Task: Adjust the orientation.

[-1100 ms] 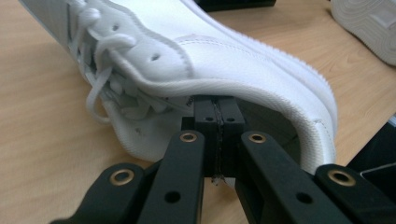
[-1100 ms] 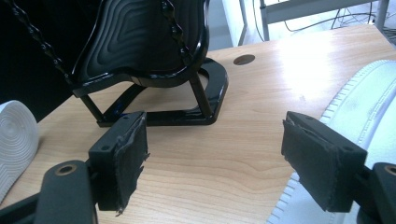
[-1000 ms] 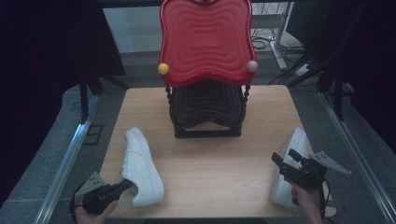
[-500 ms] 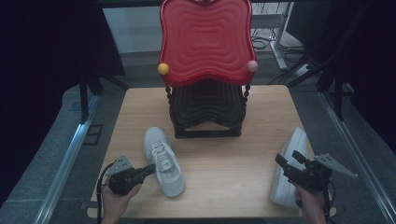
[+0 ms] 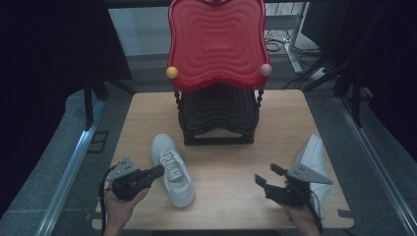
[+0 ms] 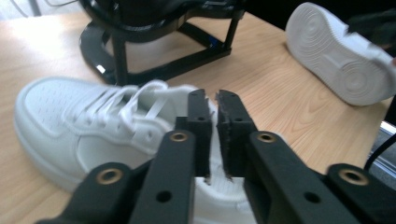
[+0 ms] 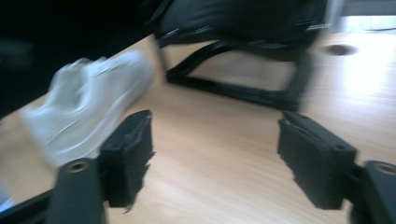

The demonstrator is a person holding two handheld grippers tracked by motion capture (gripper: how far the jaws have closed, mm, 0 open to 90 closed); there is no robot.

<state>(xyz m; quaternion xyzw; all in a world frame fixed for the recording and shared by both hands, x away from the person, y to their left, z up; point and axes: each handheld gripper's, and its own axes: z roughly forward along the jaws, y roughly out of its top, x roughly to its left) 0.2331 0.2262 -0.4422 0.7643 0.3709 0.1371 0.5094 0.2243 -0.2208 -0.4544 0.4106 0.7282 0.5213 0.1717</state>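
Dark curtains and grey flooring surround the light wooden bench (image 5: pixel 216 196) we look down on from the high view. At twelve o'clock on it we see a black wavy-slatted stand (image 5: pixel 218 115), and above it rises a glossy red plastic panel with rippled ridges (image 5: pixel 216 42), with a small yellow ball (image 5: pixel 172 72) at its lower left corner and a small pink ball (image 5: pixel 265 69) at its lower right.

At about seven o'clock from the bench's middle lies a white lace-up leather sneaker (image 5: pixel 172 169), upright on its sole, toe pointing toward twelve o'clock. Our left gripper (image 5: pixel 156 171) comes in from eight o'clock, held in the left hand (image 5: pixel 120 206); in the left gripper view its fingers (image 6: pixel 200 133) are pressed nearly together, pinching what looks like the white collar edge of this sneaker near the heel.

At four o'clock, close to the bench's right edge, a second white sneaker (image 5: pixel 312 167) lies tipped on its side, and in the left gripper view we see its ridged sole facing us. Our right gripper (image 5: pixel 268 177) hovers at five o'clock just beside that shoe, its fingers (image 7: pixel 128 154) spread wide and holding nothing, aimed across the bare wood toward the stand. The right gripper view is motion-blurred.
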